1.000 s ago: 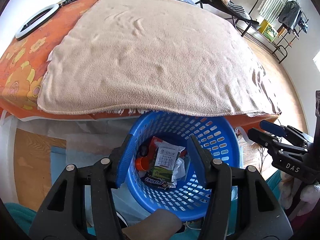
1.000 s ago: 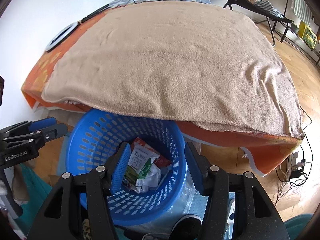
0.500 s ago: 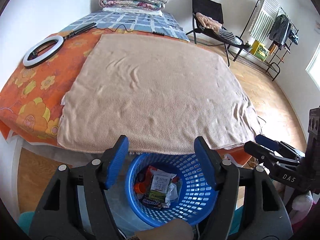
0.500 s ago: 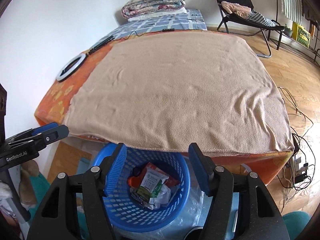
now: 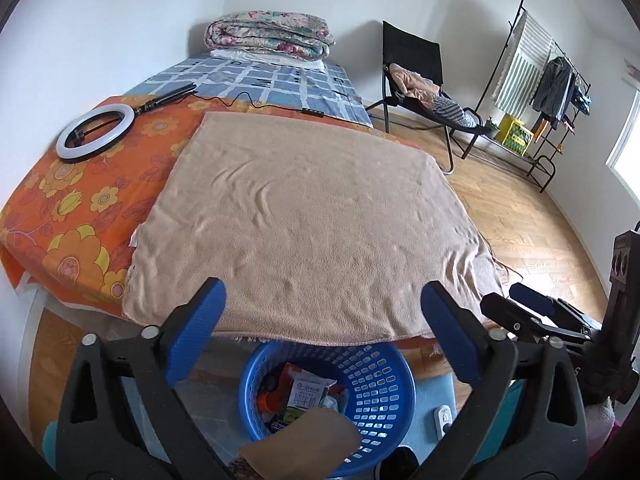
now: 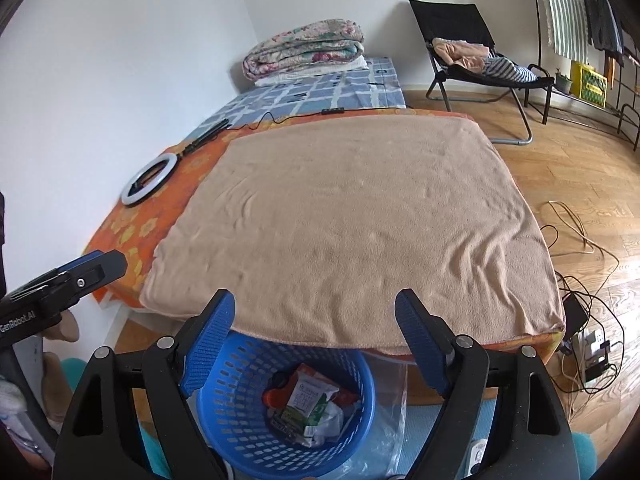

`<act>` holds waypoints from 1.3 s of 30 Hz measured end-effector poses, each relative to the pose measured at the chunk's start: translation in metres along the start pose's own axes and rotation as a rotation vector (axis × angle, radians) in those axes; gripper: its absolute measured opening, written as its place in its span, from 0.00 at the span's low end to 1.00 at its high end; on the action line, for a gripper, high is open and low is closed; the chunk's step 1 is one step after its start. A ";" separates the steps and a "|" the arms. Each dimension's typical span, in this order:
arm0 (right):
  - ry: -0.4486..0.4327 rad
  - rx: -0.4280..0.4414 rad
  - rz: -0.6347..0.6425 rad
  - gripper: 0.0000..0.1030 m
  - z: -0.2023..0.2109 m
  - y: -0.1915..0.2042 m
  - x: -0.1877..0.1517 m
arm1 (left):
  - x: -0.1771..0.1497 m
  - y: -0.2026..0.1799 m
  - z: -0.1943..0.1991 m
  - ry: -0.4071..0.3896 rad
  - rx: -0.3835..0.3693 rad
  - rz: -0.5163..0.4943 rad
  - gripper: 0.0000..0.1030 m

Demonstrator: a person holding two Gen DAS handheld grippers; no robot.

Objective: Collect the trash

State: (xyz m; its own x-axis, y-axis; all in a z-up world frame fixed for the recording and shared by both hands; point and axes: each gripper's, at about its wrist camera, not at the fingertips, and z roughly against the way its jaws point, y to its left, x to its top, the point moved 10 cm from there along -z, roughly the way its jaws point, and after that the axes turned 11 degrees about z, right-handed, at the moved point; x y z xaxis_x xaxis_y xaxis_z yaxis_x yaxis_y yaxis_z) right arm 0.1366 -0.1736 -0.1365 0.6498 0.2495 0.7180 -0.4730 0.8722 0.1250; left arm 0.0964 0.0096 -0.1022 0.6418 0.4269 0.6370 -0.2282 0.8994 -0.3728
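A blue plastic basket (image 5: 384,384) stands on the floor at the foot of the bed and holds several wrappers, among them a white-and-green packet (image 5: 306,394). It also shows in the right wrist view (image 6: 228,412) with the packet (image 6: 306,400) inside. My left gripper (image 5: 324,336) is open and empty, well above the basket. My right gripper (image 6: 316,336) is open and empty, also above it. Each gripper shows at the edge of the other's view. The beige blanket (image 5: 308,216) bears no trash.
The bed has an orange flowered sheet (image 5: 80,208) with a white ring light (image 5: 94,132) and a folded quilt (image 5: 268,36) at its far end. A black chair (image 5: 420,80) and a clothes rack (image 5: 536,80) stand on the wooden floor. Cables (image 6: 580,304) lie at the bed's right.
Both grippers have risen and pulled back from the basket, which now looks smaller and lower. Both jaws have opened wider. More of the room has come into view.
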 end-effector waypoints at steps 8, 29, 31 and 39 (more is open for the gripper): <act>-0.030 -0.005 -0.001 0.80 0.008 -0.004 0.009 | 0.009 0.007 0.009 -0.019 0.016 0.013 0.99; -0.055 -0.005 0.013 0.80 0.018 0.001 0.016 | 0.016 0.000 0.025 -0.034 0.025 -0.027 0.99; -0.057 -0.003 0.013 0.80 0.018 0.001 0.017 | 0.016 -0.001 0.025 -0.035 0.023 -0.032 0.99; -0.058 -0.002 0.011 0.80 0.019 0.001 0.017 | 0.016 -0.004 0.025 -0.037 0.020 -0.034 0.99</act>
State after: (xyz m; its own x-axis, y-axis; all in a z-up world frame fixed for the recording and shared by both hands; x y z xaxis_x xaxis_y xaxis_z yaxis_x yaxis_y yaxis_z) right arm 0.1359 -0.1766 -0.1107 0.6092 0.2345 0.7575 -0.4789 0.8702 0.1158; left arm 0.0890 0.0147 -0.0735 0.6222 0.3988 0.6737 -0.2211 0.9150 -0.3374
